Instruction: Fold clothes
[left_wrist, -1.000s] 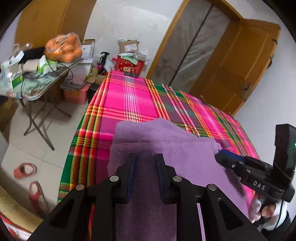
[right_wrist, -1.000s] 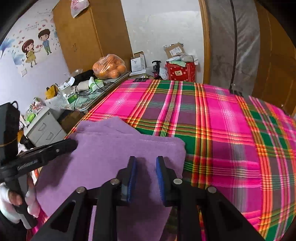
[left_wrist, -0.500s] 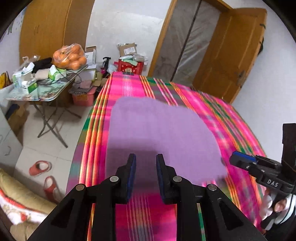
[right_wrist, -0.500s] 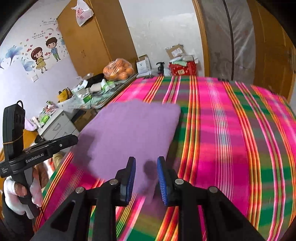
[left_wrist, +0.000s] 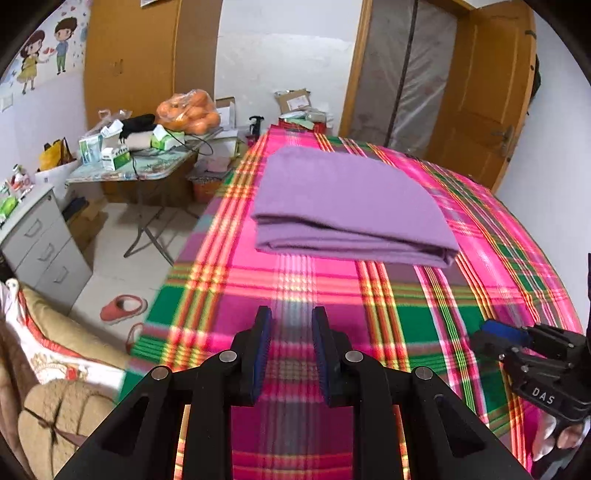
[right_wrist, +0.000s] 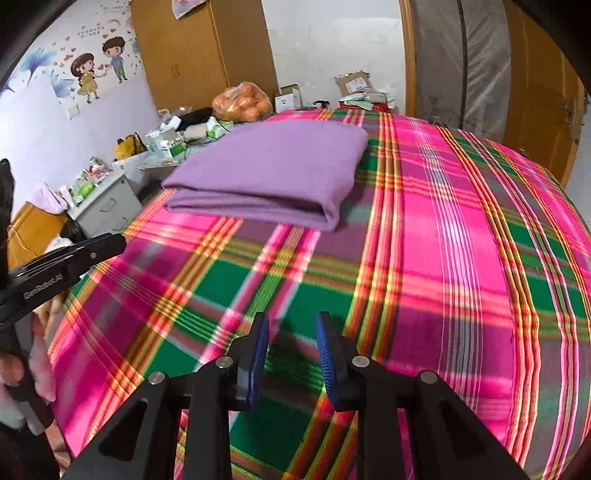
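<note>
Purple folded garment (left_wrist: 351, 210) lies flat on plaid blanket (left_wrist: 369, 314), well ahead of both grippers. Long axis crosswise, folded edge nearest. Left gripper (left_wrist: 291, 354) and right gripper (right_wrist: 291, 358) empty, fingers apart.

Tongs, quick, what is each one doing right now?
Left tongs: open, holding nothing.
Right tongs: open, holding nothing.

You are looking at a folded garment (left_wrist: 351, 199) showing plain, solid purple, lying toward the far left corner of a bedspread (left_wrist: 369, 317) that is showing a bright plaid of hot pink and green crossed by thin yellow, orange and white lines. Both the left gripper (left_wrist: 291, 350) and the right gripper (right_wrist: 291, 354) are showing black bodies with blue finger pads.
</note>
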